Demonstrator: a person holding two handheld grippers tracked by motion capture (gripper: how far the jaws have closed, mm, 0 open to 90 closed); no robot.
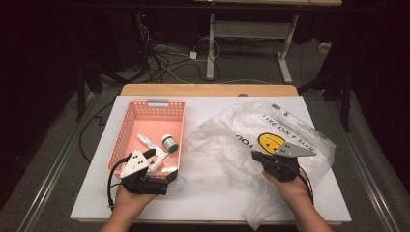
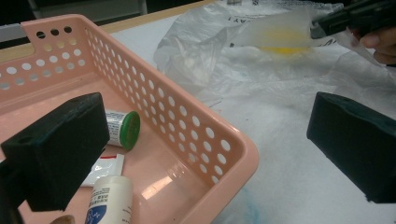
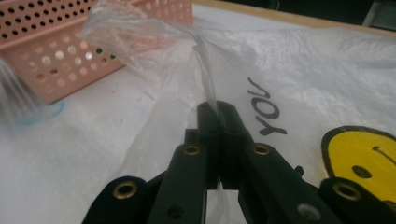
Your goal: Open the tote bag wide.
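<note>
We have the right gripper (image 3: 218,112) pinched on a fold of the plastic bag (image 1: 261,140); the bag lies right of the pink basket (image 1: 126,126); our left gripper (image 2: 205,149), spread, straddles the basket's near corner.

Bag (image 2: 280,42) smiley blurred; tube (image 2: 109,205) cut off btm edge

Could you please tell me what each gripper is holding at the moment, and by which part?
The right gripper pinches the plastic bag by a gathered fold of film near its edge. The left gripper stands open over the basket corner, holding nothing.
</note>
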